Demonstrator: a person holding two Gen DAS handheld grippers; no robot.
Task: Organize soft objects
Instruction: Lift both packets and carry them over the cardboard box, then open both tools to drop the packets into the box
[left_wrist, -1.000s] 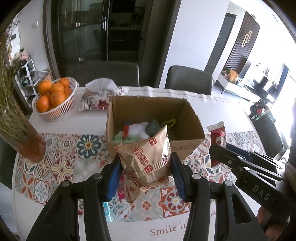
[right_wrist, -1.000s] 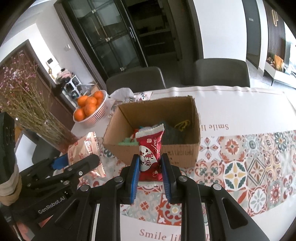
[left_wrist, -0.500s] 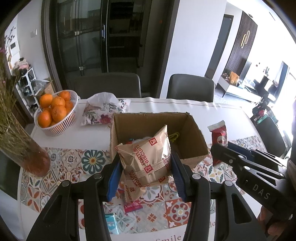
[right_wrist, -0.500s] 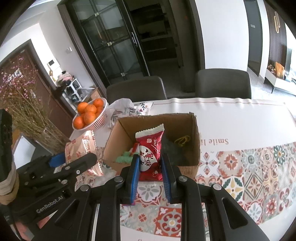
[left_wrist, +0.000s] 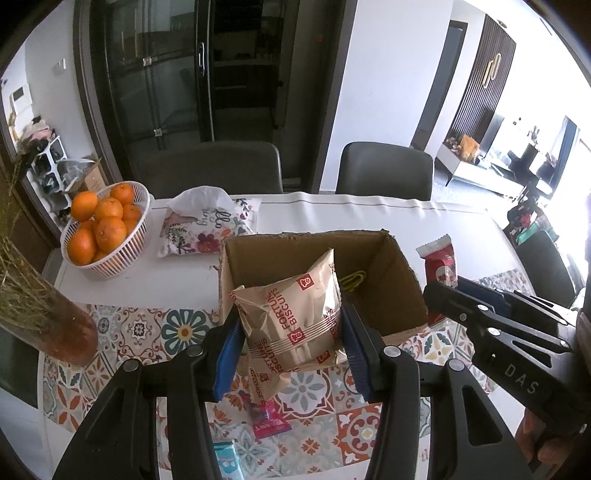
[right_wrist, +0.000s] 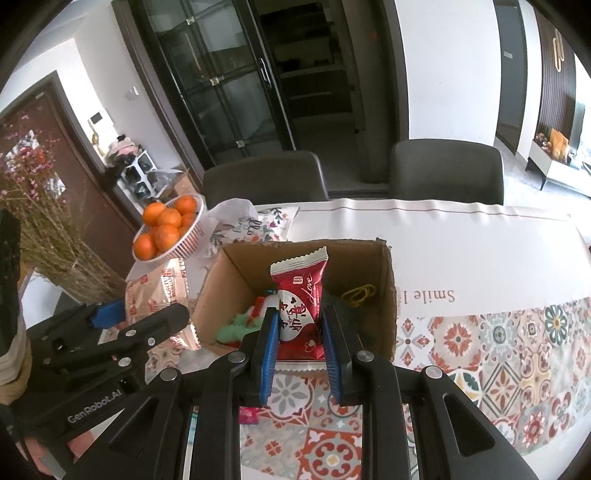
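My left gripper (left_wrist: 290, 332) is shut on a tan Fortune Biscuits bag (left_wrist: 291, 314) and holds it above the near left of the open cardboard box (left_wrist: 399, 280). My right gripper (right_wrist: 300, 339) is shut on a red snack packet (right_wrist: 299, 299), held above the near wall of the same box (right_wrist: 388, 295). The packet also shows in the left wrist view (left_wrist: 439, 266), and the biscuit bag in the right wrist view (right_wrist: 159, 295). Inside the box lie green and white soft items (right_wrist: 236, 325) and a yellow loop (right_wrist: 358, 293).
A white basket of oranges (left_wrist: 107, 229) and a floral tissue pouch (left_wrist: 207, 229) sit at the back left of the table. A vase of dried flowers (left_wrist: 48, 321) stands at the left. A pink packet (left_wrist: 266, 424) and a teal packet (left_wrist: 227, 458) lie on the patterned runner near me. Two chairs stand behind the table.
Both grippers have risen and moved forward with their packets, so each now hangs over the box rather than in front of it.
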